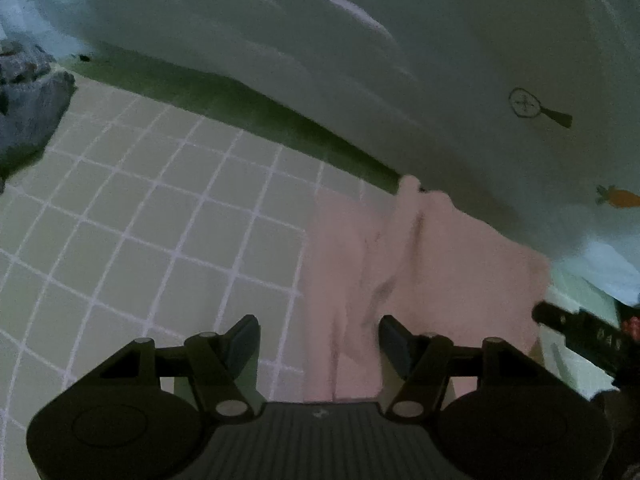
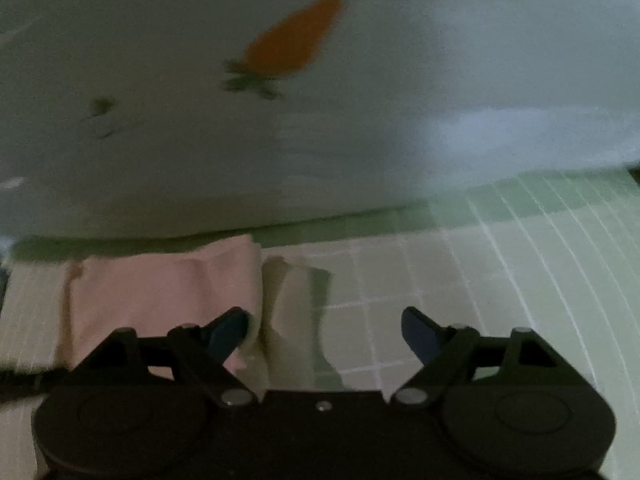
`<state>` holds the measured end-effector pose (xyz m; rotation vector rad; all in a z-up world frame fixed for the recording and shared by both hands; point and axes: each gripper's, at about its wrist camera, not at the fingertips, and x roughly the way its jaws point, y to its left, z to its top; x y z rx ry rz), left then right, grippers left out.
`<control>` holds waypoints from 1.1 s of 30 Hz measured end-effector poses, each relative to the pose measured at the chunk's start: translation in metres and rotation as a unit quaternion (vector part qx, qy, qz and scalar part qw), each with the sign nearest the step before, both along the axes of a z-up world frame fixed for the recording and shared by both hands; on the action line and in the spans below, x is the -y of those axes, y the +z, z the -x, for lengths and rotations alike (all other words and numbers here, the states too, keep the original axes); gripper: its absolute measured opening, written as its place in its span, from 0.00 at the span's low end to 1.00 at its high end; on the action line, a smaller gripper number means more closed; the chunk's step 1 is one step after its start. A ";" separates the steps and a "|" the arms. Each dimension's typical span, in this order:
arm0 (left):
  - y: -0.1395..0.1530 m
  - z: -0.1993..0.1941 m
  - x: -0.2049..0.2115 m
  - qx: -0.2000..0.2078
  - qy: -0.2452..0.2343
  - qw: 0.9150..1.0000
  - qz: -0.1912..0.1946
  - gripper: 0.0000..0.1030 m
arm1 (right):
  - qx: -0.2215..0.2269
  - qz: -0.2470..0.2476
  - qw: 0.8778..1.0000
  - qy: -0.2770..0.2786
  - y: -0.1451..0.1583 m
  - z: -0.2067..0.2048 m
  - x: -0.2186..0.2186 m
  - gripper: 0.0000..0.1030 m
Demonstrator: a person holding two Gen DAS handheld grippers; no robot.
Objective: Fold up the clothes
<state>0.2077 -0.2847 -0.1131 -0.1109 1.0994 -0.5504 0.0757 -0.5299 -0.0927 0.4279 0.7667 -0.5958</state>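
A pink garment (image 1: 420, 264) lies flat on a pale green checked sheet (image 1: 140, 220). Its far end touches a white quilt. My left gripper (image 1: 319, 330) hovers over the garment's near left edge, jaws open. The left finger is over the sheet and the right finger over pink cloth, and nothing is pinched. In the right wrist view the pink garment (image 2: 160, 288) sits left of centre with a paler cream fold (image 2: 288, 304) beside it. My right gripper (image 2: 324, 320) is open above that fold, its left finger at the pink edge and its right finger over the bare sheet (image 2: 460, 280).
A white quilt (image 1: 400, 60) printed with a carrot (image 2: 296, 40) and a racket fills the far side. A crumpled blue-grey garment (image 1: 24, 96) lies at the far left. A black piece of the other gripper (image 1: 588, 336) pokes in at the right edge.
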 end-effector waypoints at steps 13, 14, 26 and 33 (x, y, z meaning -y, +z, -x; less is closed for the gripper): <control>-0.010 0.014 -0.005 -0.046 0.007 0.996 0.078 0.43 | 0.056 -0.156 0.986 0.026 -0.018 0.021 -0.031 0.84; -0.011 0.015 -0.007 -0.058 0.013 0.995 0.086 0.32 | 0.053 -0.152 0.987 0.026 -0.018 0.020 -0.033 0.82; 0.045 0.082 -0.025 -0.043 -0.010 0.989 0.138 0.19 | 0.078 -0.137 0.987 0.025 0.032 0.083 -0.059 0.15; 0.074 0.159 -0.029 -0.028 -0.044 0.991 0.124 0.19 | 0.100 -0.124 0.987 0.005 0.064 0.168 -0.086 0.15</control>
